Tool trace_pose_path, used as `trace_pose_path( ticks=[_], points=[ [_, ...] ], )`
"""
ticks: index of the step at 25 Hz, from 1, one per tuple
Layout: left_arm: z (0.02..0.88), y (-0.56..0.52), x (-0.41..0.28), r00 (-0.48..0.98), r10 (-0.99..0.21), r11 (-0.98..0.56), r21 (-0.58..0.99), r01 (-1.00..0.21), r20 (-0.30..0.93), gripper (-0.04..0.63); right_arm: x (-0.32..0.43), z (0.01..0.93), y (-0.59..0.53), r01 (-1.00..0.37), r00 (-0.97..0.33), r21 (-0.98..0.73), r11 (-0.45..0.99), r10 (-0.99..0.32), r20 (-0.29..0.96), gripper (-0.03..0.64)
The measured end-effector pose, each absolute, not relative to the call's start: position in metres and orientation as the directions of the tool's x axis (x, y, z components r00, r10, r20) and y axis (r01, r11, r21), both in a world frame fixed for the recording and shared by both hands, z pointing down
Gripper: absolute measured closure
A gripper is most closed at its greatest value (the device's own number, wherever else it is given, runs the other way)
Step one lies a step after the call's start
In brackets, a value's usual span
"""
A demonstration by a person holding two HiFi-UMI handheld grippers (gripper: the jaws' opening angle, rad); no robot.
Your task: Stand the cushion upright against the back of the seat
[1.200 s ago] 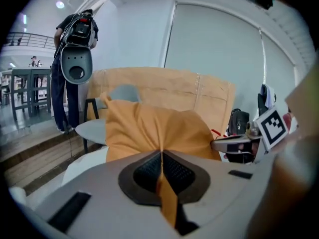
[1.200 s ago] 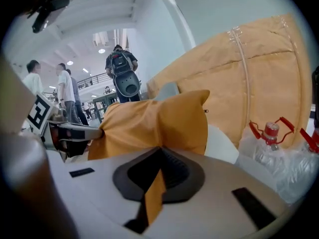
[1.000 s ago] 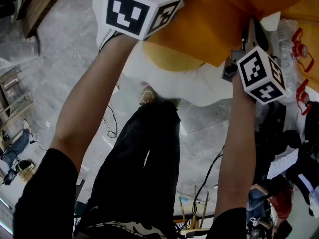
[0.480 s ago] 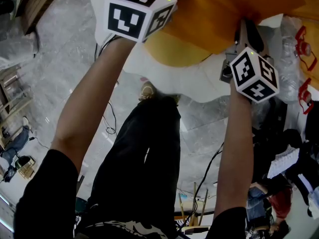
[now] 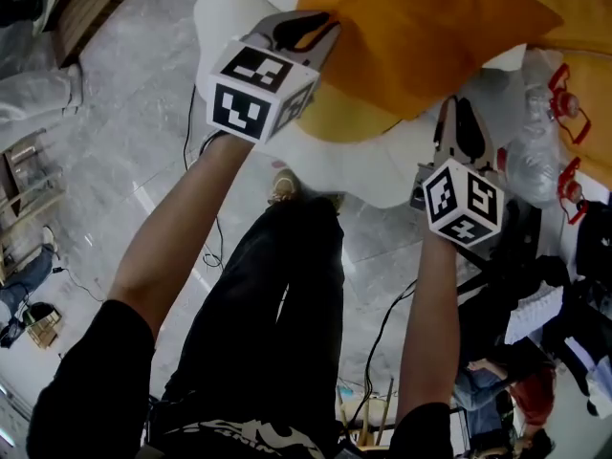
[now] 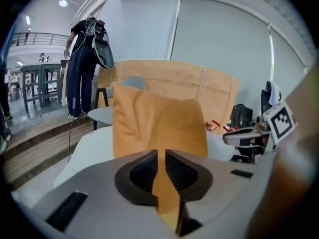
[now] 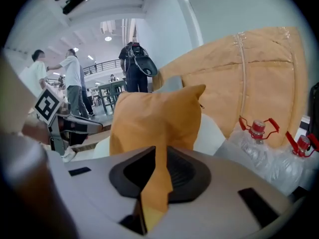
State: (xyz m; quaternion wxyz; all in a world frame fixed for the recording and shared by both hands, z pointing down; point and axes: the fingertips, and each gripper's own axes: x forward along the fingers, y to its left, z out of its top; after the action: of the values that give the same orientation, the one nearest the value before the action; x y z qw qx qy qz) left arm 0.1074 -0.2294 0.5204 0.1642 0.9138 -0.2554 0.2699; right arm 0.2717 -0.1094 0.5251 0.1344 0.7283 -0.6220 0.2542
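An orange cushion [image 6: 157, 126] stands upright on the white seat [image 6: 92, 151], leaning against the tan seat back [image 6: 204, 86]. My left gripper [image 6: 160, 156] has just been opening its jaws; a corner of the cushion's fabric still lies in the gap, and the pads no longer pinch it. On the right gripper [image 7: 160, 156] the jaws have likewise just been opening, with a fold of orange fabric hanging loosely between them. From the head view the cushion [image 5: 421, 36] sits above both grippers, left [image 5: 304, 29] and right [image 5: 459, 113].
Clear water bottles with red handles [image 7: 259, 133] lie on the seat at the right. A black bag [image 6: 240, 116] rests further along. People stand in the hall beyond [image 7: 75, 83]. Cables [image 5: 210, 237] run over the marble floor by my legs.
Both grippers have drawn back from the cushion toward me, lower in the head view. Their jaws have parted and let go of the fabric.
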Motion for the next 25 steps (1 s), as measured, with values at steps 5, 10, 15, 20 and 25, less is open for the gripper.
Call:
trace_pose_path(
  ticks=[5,10,15,20,25],
  points=[
    [0.489,-0.171,0.100,0.754,-0.293,-0.840,0.218,-0.496,0.588,0.568,0.238,0.480,-0.085,-0.979,0.033,-0.154,-0.132,-0.854,0.519,0.546],
    [0.425,-0.131,0.078,0.779,-0.282,-0.823,0.277,-0.497,0.560,0.581,0.192,0.420,-0.060,-0.982,-0.070,-0.188,-0.030,-0.860,0.506,0.554],
    [0.345,-0.085,0.053,0.819,-0.282,-0.814,0.328,-0.480,0.500,0.586,0.142,0.342,-0.027,-0.961,-0.169,-0.273,0.044,-0.876,0.452,0.572],
    [0.269,-0.044,0.023,0.845,-0.261,-0.831,0.337,-0.443,0.468,0.588,0.117,0.262,0.005,-0.938,-0.198,-0.340,0.062,-0.902,0.382,0.583],
    [0.187,-0.013,-0.022,0.859,-0.288,-0.848,0.305,-0.434,0.423,0.588,0.069,0.192,0.038,-0.925,-0.296,-0.331,0.184,-0.897,0.328,0.583]
  ],
)
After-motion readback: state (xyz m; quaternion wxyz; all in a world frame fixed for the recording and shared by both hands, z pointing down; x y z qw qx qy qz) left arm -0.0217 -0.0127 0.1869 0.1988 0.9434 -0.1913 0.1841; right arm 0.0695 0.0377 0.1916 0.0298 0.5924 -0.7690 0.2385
